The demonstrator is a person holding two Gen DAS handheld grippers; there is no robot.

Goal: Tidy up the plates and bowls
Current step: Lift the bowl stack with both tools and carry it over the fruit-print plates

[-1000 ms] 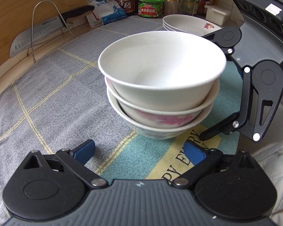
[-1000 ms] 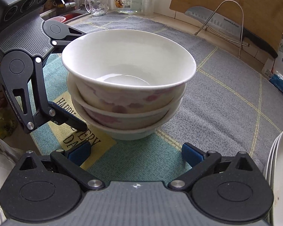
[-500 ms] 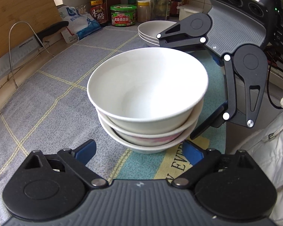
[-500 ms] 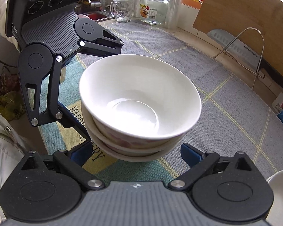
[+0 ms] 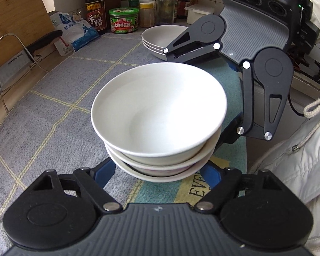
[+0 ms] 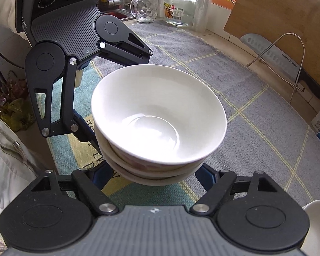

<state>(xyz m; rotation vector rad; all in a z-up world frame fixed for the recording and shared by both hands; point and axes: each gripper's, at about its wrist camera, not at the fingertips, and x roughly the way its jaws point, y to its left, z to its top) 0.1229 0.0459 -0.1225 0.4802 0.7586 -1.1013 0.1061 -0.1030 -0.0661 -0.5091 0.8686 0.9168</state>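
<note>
Two-handed grasp on a stack of bowls point(image 5: 159, 115), three nested, white with a pink print on the lower ones, standing on the cloth-covered table point(image 5: 53, 98). Left: the left gripper point(image 5: 160, 170) has its jaws to either side of the lowest bowl, the stack between them; the jaws have just been closing, and the blue pads point(image 5: 104, 170) lie at or against the bowl wall, though whether they press cannot be told because the rim hides the contact. Right: the right gripper point(image 6: 153, 175) meets the same stack from the opposite side, its jaws likewise just closing around the bottom bowl, contact again hidden. Beyond the left jaws, well apart, a stack of plates point(image 5: 160, 36) stands near the jars. Judgement: the step in hand is seating both grips before a lift. To do it well, both pairs of jaws should close evenly on the lowest bowl beneath its flare, so the upper bowls ride along, and both hands should rise together and level to avoid tipping the stack.
</note>
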